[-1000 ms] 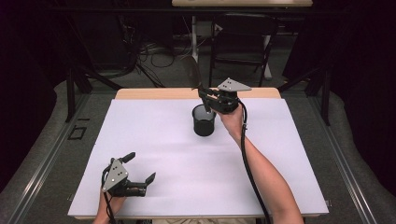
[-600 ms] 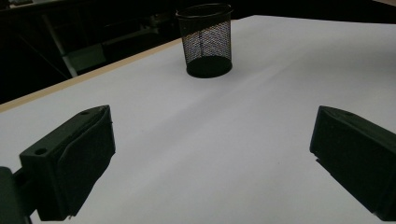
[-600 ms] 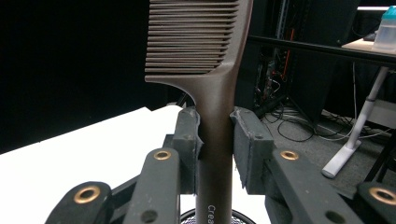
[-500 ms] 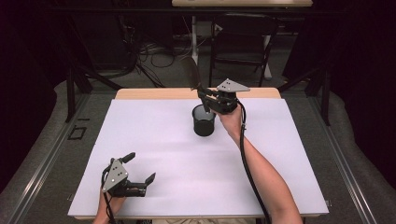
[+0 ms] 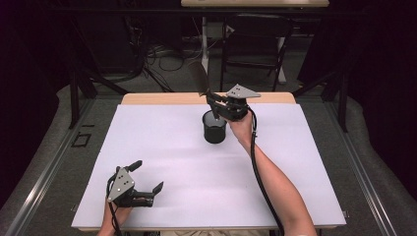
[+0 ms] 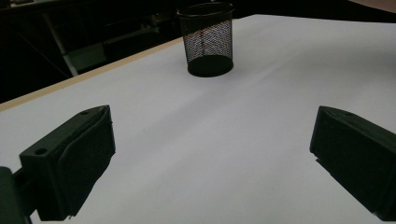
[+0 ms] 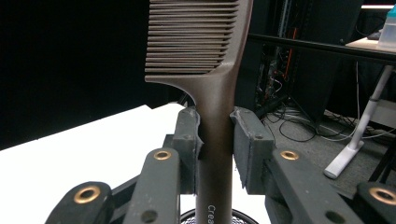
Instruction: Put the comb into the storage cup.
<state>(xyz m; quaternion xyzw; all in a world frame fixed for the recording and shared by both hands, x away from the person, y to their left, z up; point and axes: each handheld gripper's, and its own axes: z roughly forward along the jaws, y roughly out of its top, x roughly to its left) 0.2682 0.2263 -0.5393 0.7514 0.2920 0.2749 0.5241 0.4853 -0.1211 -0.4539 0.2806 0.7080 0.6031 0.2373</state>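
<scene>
- Dark studio space with cables and a chair on the floor frames a white worktop (image 5: 162, 147) where a person works with 2 hand-held grippers.
- Near the far edge of the worktop, just right of its middle, stands a black mesh cup (image 5: 215, 127), upright; in the left gripper view it (image 6: 208, 39) stands well beyond the jaws.
- Above the cup, the right gripper (image 5: 212, 100) is clamped on a brown comb (image 5: 199, 77); in the right gripper view both pads press the comb's handle (image 7: 215, 154) from either side, teeth uppermost, and the handle's lower end runs down toward the rim of the cup (image 7: 243, 215).
- Whether the handle's tip is already inside the cup cannot be told from these views.
- Close to the near left corner, the left gripper (image 5: 146, 177) rests low over the worktop with its jaws spread wide and nothing between them.
- The step in hand appears to be standing the comb in the cup, handle first.
- The next move likely calls for lowering the comb straight down until it bears on the cup's bottom or wall, then opening the jaws without tipping the light cup.
</scene>
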